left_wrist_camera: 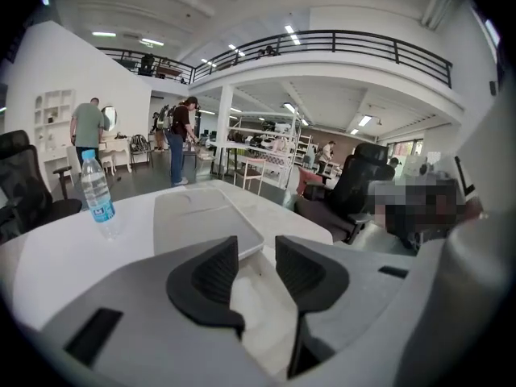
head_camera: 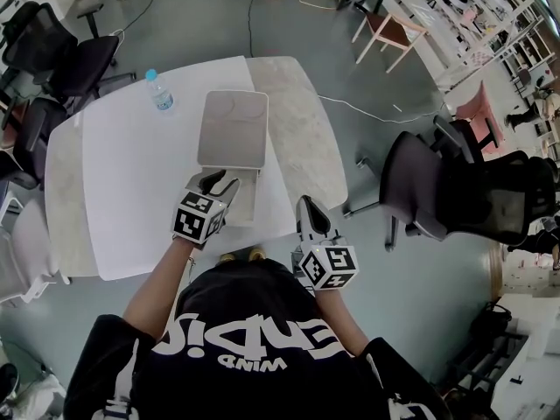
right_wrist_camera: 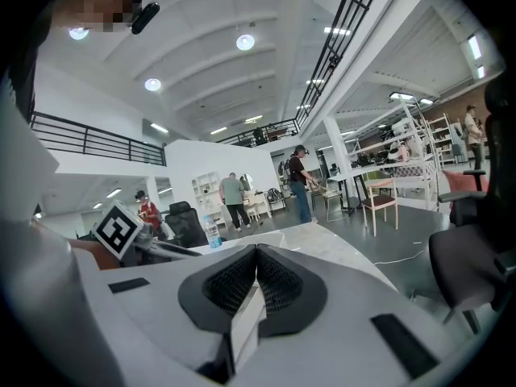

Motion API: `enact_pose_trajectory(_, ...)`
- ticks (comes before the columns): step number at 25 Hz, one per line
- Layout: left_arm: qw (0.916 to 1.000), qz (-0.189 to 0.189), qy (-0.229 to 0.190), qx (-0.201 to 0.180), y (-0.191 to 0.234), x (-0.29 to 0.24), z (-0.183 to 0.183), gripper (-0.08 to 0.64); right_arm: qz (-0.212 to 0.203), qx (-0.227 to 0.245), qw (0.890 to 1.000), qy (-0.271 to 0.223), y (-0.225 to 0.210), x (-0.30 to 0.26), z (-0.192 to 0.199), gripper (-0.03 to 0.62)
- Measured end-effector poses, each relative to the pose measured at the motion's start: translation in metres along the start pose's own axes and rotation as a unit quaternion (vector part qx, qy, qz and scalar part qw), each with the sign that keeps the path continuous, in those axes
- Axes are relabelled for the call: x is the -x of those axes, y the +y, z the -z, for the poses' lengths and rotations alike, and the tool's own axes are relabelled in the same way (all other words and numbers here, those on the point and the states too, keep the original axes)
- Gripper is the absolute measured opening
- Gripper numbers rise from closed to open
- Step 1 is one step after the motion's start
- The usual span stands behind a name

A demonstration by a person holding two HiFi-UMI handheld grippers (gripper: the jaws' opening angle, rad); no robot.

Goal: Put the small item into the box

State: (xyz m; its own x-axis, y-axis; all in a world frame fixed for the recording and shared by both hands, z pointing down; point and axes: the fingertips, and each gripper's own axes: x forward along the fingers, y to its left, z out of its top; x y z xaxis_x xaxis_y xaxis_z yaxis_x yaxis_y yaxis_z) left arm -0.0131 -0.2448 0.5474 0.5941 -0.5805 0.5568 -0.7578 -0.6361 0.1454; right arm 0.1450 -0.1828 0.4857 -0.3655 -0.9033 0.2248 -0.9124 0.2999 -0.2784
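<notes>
White table point(head_camera: 131, 191), open box point(head_camera: 233, 129): the left gripper point(head_camera: 214, 180) hangs over its near half, jaws spread and empty (small item not discernible inside). Right gripper point(head_camera: 308, 208), pressed together, sits near-right. Release seems done; next, lift clear

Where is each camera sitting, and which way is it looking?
Head view: on the person's head, facing steeply down at the white table, open box and bottle; the person's arms, black shirt, left gripper and right gripper show.
Left gripper view: on the left gripper, facing across the box into the room; its parted jaws show.
Right gripper view: on the right gripper, facing over the table into the room; its jaws, closed together, show.
Shared: all three see the table and bottle.
</notes>
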Motion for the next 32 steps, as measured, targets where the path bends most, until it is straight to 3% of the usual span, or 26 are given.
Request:
enact_pose_trajectory(10, 0.9954, 0.031, -0.089, 0.014, -0.024, 0.059, -0.047, 0.147, -0.004, 0.004, 1.0, -0.003, 0.007, 0.004, -0.003, 0.023)
enact_pose_trajectory(18, 0.9841, 0.011, -0.174, 0.036, -0.017, 0.102, -0.054, 0.07, -0.007, 0.009, 1.0, -0.012, 0.011, 0.007, -0.008, 0.023)
enact_pose_trajectory(32, 0.9754, -0.044, -0.214, 0.031, -0.002, 0.117, -0.026, 0.011, -0.011, 0.029, 0.999, -0.02, 0.021, 0.008, -0.003, 0.023)
